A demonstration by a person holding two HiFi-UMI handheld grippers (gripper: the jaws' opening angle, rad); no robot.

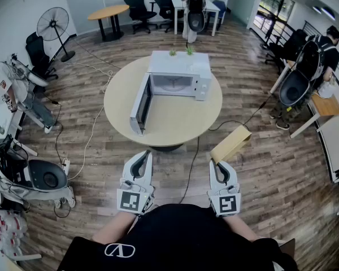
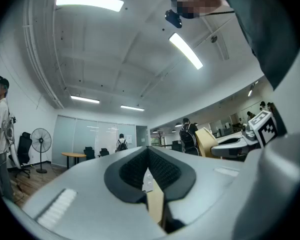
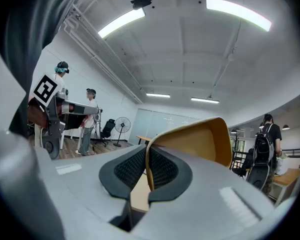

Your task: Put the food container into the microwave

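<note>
In the head view, a white microwave (image 1: 178,72) is seen on the round table (image 1: 181,120), its door (image 1: 140,103) swung wide open. Short of the table, over the wooden floor, the tan food container (image 1: 231,144) is held out by the right gripper (image 1: 217,165). The left gripper (image 1: 144,156) is carried beside it, apart.

In the left gripper view, the jaws are seen brought together on nothing. A pale sliver below the pads may be the table beyond.

In the right gripper view, one thin wall of the food container (image 3: 200,141) is pinched between the closed jaws, the rest curving off to the right.
</note>
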